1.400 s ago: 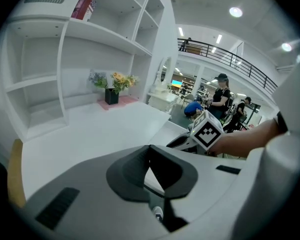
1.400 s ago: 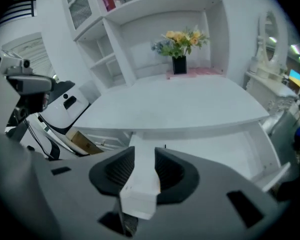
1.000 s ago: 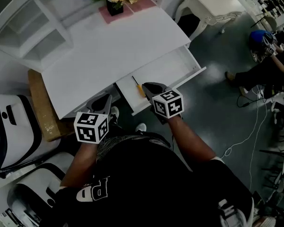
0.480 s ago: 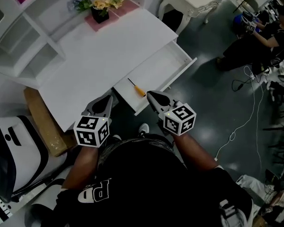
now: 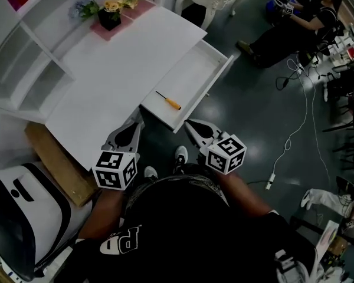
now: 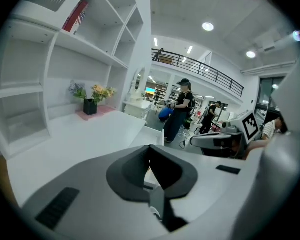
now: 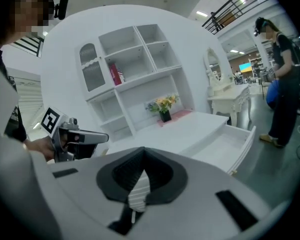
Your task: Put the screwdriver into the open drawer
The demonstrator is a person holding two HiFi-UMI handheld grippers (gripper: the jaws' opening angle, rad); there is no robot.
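The screwdriver [image 5: 167, 101], with a black shaft and an orange handle, lies inside the open white drawer [image 5: 215, 78] near its front left corner. Both grippers hover in front of the desk, clear of the drawer and of each other. My right gripper [image 5: 187, 123] is shut with nothing between its jaws, and its tips sit just in front of the drawer's near corner. My left gripper [image 5: 139, 118] is also shut and empty, by the desk edge. The right gripper view shows the drawer [image 7: 225, 139] and the left gripper [image 7: 77, 136].
A white desk [image 5: 106, 81] with shelves carries a flower pot [image 5: 109, 17] on a pink mat. A cardboard box [image 5: 53, 164] and a white machine [image 5: 17, 217] stand at the left. A cable [image 5: 289, 140] crosses the floor. Seated people [image 5: 295, 28] are at the upper right.
The right gripper has drawn back from the drawer toward the person, and the screwdriver now lies free in the drawer. The left gripper has risen a little.
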